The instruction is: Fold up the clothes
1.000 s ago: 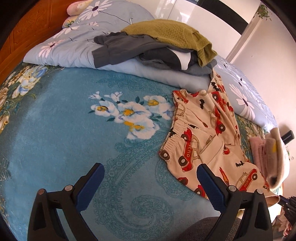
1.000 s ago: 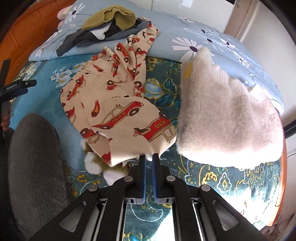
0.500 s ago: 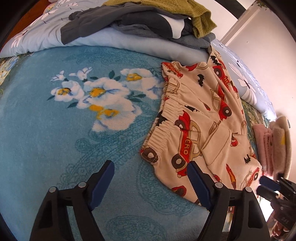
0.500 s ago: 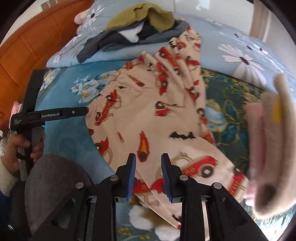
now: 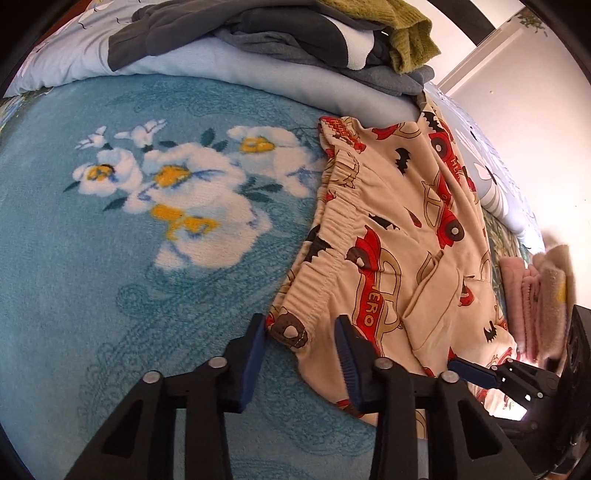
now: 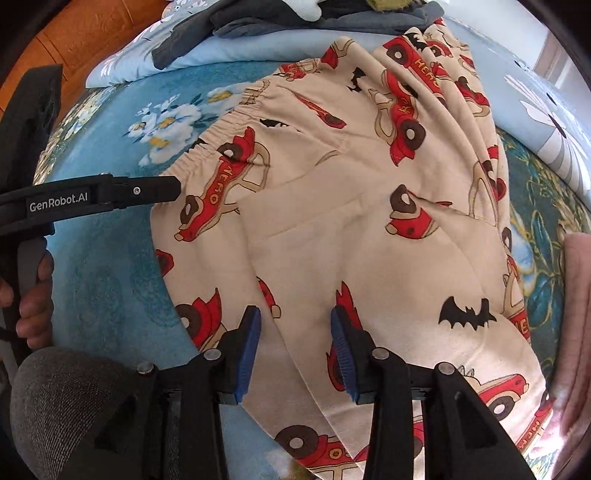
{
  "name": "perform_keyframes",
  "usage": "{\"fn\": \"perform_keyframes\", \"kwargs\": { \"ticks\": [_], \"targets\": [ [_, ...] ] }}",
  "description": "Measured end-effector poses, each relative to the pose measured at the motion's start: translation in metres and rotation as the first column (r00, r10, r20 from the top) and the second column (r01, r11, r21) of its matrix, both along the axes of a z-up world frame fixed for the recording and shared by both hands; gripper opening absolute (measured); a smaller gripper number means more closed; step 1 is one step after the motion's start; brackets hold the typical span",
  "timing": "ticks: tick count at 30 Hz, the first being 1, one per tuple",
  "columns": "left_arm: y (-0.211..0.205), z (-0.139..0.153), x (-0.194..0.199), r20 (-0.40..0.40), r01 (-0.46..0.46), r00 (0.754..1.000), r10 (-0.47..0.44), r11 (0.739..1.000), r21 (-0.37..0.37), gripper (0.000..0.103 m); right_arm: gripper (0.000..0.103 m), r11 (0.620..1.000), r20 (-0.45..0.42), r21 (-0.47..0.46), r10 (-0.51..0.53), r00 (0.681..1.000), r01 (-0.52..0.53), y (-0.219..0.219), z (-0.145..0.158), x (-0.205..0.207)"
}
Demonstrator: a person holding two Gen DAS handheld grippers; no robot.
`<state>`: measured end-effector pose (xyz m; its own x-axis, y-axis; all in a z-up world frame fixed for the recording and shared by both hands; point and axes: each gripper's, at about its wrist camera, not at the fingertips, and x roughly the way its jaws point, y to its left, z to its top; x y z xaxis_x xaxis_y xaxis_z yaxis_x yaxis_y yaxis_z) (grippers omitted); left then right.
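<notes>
Left gripper [image 5: 299, 341]: jaws apart, straddling the near corner of the elastic waistband [image 5: 332, 221] of the car-print pants [image 5: 399, 266]. Looks set to pinch, nothing clamped.

Right gripper [image 6: 295, 334]: jaws also apart, low over the seat/leg fabric of the pants, right at the cloth; can't tell if the pads touch it. Not holding anything.

Pants lie spread on the blue floral blanket [image 5: 110, 277] on the bed, waistband toward the left gripper, legs running off toward the light-blue duvet [image 5: 258, 74].

Progress, my read: early on this garment. It's flat and roughly smoothed, some creases through the middle, no fold visible yet. All folds left. A folded pink fleece item [image 5: 535, 295] sits just beside the pants on the right, looks done. A heap of grey and olive clothes [image 5: 295, 33] on the duvet appears unfolded, so plenty remains.

Room: wide bare blanket left of the waistband, good for folding over that way. Right side is tight against the pink fleece. Far end of the legs touches the duvet edge. Wooden headboard [image 6: 92, 40] well clear.
</notes>
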<state>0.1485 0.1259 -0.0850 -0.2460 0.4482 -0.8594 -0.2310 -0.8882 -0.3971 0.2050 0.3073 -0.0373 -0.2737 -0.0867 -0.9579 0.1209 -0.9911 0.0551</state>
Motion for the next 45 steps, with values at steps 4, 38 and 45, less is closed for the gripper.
{"fn": "perform_keyframes", "kwargs": {
  "ticks": [4,38,45],
  "targets": [
    [-0.01,0.003,0.005,-0.022,-0.059,0.998,0.059,0.998,-0.012,0.015,0.003,0.998,0.014,-0.008,-0.061,0.998,0.061,0.009,0.005,0.007],
    [-0.392,0.03,0.088,-0.054,-0.664,0.748,0.662,0.745,-0.066,0.009,0.002,0.783,-0.05,-0.451,-0.502,0.863,0.429,0.116,0.048,0.052],
    [-0.395,0.074,0.069,-0.155,-0.677,0.73,0.666,0.735,-0.03,0.009,0.002,0.785,-0.107,-0.479,-0.497,0.861,0.394,0.132,0.067,0.073]
  ]
}}
